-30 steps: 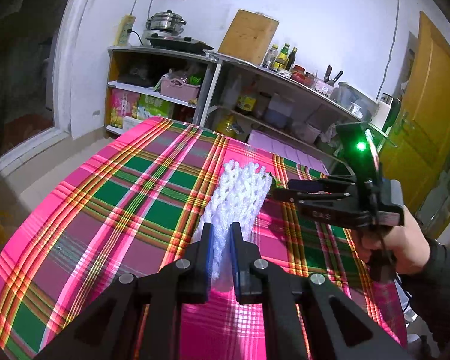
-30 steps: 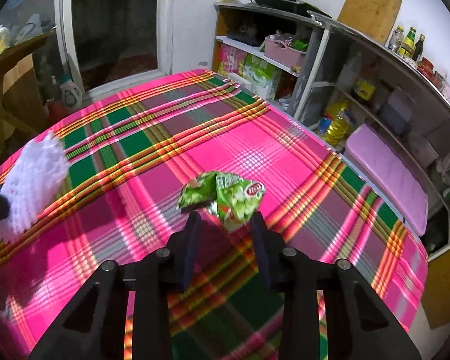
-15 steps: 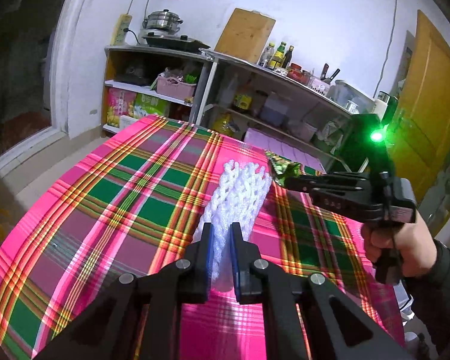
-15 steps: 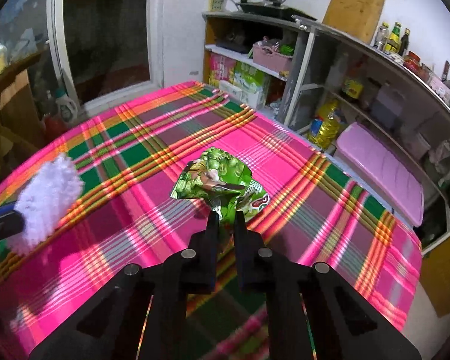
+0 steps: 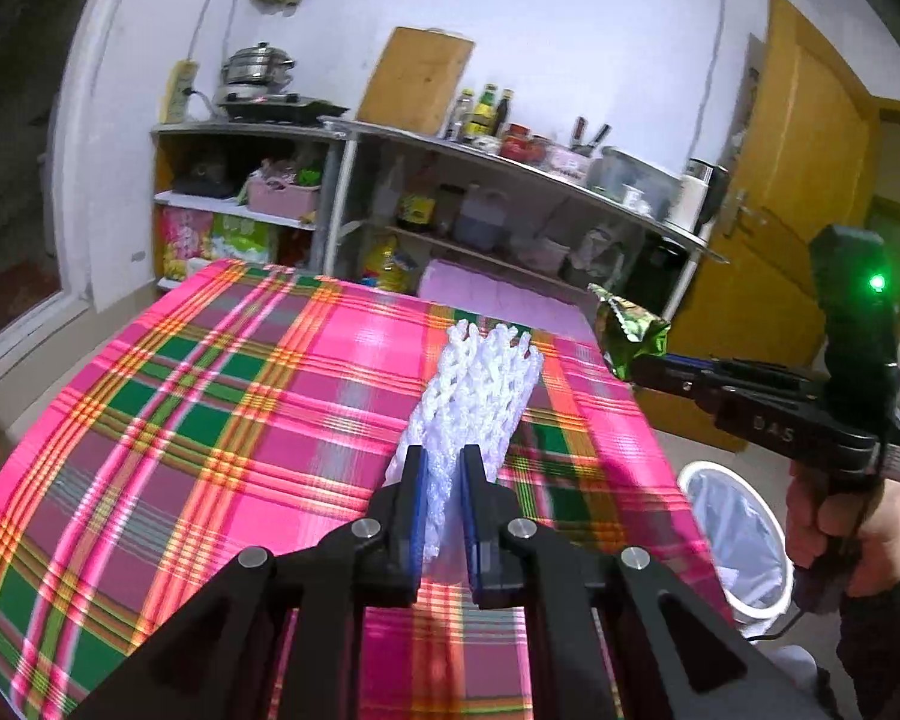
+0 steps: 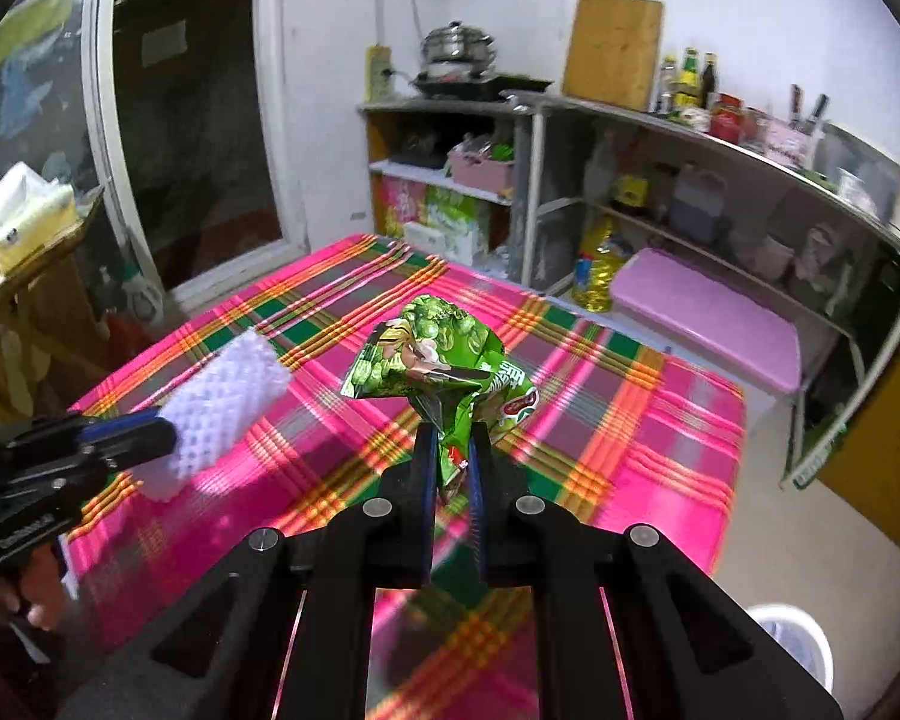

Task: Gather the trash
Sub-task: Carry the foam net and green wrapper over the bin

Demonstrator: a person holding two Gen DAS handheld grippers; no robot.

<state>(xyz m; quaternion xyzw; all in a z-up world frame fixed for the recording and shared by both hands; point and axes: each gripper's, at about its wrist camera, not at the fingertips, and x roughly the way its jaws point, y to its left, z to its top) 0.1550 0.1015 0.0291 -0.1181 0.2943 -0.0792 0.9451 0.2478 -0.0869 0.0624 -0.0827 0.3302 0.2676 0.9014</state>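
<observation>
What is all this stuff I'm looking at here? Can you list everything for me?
foam net: one, white, clamped in the left gripper above the table
snack wrapper: one, green, crumpled, clamped in the right gripper
tablecloth: one, pink and green plaid, covering the table
waste bin: one, white, lined, on the floor beside the table
shelves: metal, cluttered, along the wall
cutting board: one, wooden, leaning on the wall
left gripper: black, shut
right gripper: black, shut
</observation>
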